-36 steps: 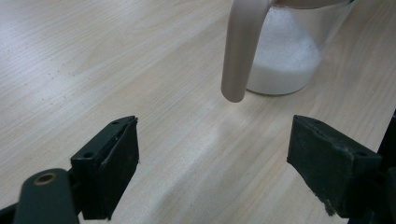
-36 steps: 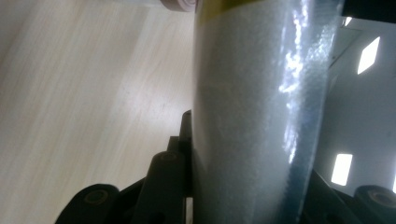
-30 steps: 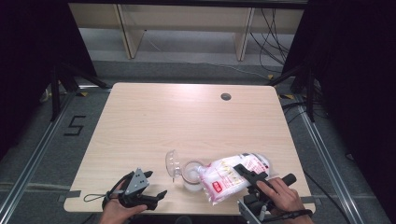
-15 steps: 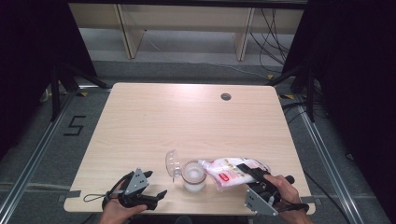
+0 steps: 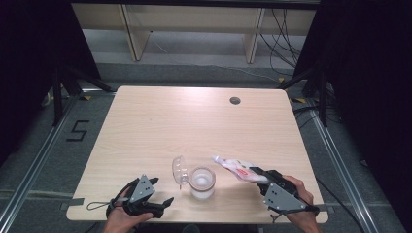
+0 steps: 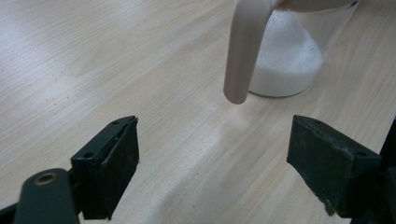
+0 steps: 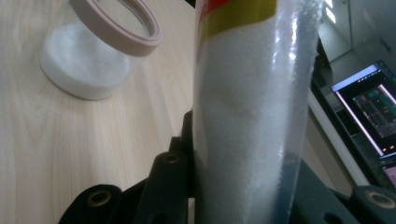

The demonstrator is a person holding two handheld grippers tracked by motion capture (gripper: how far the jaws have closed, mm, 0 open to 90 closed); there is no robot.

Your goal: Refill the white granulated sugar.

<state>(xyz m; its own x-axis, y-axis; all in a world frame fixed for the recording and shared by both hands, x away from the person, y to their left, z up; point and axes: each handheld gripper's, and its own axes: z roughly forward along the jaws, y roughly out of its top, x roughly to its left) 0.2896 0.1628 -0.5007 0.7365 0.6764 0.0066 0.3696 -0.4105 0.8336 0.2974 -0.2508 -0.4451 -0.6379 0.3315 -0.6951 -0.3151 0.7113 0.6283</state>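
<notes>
This looks like a lab or test room set up for recording: a bare wooden table (image 5: 194, 121) stands on grey carpet between black curtains (image 5: 369, 73), with metal floor rails (image 5: 29, 174), a taped 5 (image 5: 78, 131) on the floor, loose cables (image 5: 286, 29), plain shelving (image 5: 194, 19) behind and a lit monitor (image 7: 369, 107) nearby

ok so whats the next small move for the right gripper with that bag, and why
Probably ease the bag of white grains toward the open glass jar and tip it further. The right gripper grips the bag, whose open end sits right of the jar's rim, not over its mouth; the jar is only partly filled.
</notes>
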